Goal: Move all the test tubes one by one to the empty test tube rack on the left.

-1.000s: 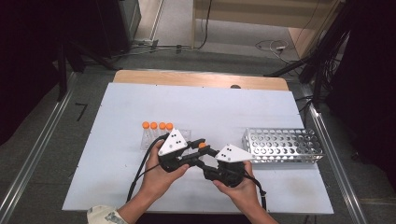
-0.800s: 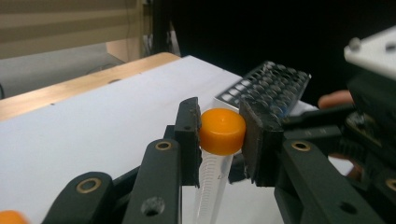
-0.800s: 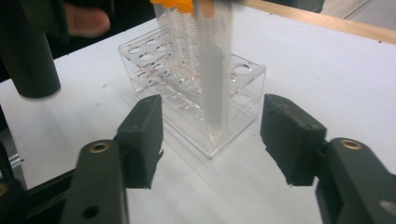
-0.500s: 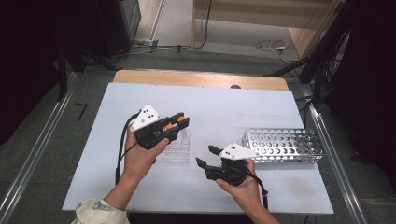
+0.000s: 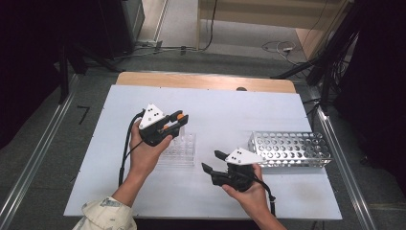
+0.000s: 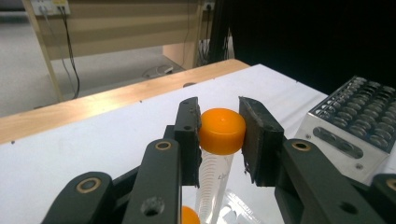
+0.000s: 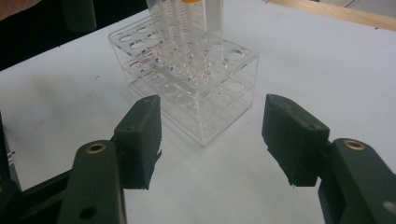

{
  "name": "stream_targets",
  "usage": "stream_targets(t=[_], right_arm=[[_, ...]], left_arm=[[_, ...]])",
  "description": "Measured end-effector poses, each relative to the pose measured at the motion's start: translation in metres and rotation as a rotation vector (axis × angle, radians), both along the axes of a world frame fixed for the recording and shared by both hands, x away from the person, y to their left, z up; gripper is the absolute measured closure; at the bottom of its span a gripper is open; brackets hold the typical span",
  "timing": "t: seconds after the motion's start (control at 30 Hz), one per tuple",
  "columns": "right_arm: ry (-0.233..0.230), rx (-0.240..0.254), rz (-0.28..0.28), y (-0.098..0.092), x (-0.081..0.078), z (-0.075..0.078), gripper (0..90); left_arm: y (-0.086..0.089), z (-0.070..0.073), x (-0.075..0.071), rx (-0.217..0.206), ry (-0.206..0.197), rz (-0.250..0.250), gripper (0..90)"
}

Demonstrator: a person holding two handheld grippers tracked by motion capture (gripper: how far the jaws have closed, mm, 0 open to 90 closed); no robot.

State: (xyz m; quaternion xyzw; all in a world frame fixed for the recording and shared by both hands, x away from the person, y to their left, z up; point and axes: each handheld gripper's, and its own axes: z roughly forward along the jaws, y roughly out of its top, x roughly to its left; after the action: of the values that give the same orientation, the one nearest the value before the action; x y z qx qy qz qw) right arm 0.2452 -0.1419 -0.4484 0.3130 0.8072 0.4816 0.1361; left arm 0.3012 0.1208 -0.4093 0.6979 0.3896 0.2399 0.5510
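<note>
My left gripper [image 5: 179, 120] is shut on the orange cap of a clear tube [image 6: 222, 131], which hangs down between its jaws over the clear acrylic rack [image 5: 181, 149]. In the left gripper view a second orange cap [image 6: 188, 216] shows just below. In the right gripper view the acrylic rack [image 7: 187, 88] stands ahead, with several tubes [image 7: 180, 21] upright at its far side. My right gripper [image 5: 211, 160] is near the table's front, pointing left at that rack. Its jaws have just been opening and now stand open with nothing between them.
A perforated metal rack [image 5: 289, 148] lies at the right, just beyond the right hand. The white tabletop [image 5: 230, 110] ends at a wooden strip [image 5: 206, 81] at the back. Cables trail from both grippers towards the front edge.
The left gripper has drawn away from the right one and moved left and back over the acrylic rack, carrying the orange-capped tube. The right gripper stayed put and its jaws are wider apart.
</note>
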Motion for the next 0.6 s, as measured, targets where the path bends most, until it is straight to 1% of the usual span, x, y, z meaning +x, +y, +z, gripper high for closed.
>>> stream_targets(t=[0.07,0.17,0.33,0.4,0.47,0.6], right_arm=[[0.002,-0.002,0.0,0.0,0.0,0.0,36.5],[0.001,-0.003,0.002,0.0,0.0,0.0,36.5],[0.003,-0.006,0.007,0.001,0.0,-0.001,36.5],[0.004,-0.01,0.007,0.001,0.0,-0.002,36.5],[0.004,-0.01,0.007,0.001,0.0,-0.002,36.5],[0.009,-0.01,0.006,0.001,0.0,-0.002,36.4]], left_arm=[[-0.001,-0.003,0.0,0.02,0.008,-0.004,70.9],[-0.003,-0.008,-0.001,0.039,0.023,-0.008,70.8],[-0.005,-0.018,-0.002,0.071,0.045,-0.005,70.5],[-0.005,-0.02,-0.001,0.087,0.053,-0.002,70.3],[-0.005,-0.022,-0.001,0.092,0.056,-0.003,69.9],[-0.005,-0.021,-0.002,0.086,0.057,-0.003,68.4]])
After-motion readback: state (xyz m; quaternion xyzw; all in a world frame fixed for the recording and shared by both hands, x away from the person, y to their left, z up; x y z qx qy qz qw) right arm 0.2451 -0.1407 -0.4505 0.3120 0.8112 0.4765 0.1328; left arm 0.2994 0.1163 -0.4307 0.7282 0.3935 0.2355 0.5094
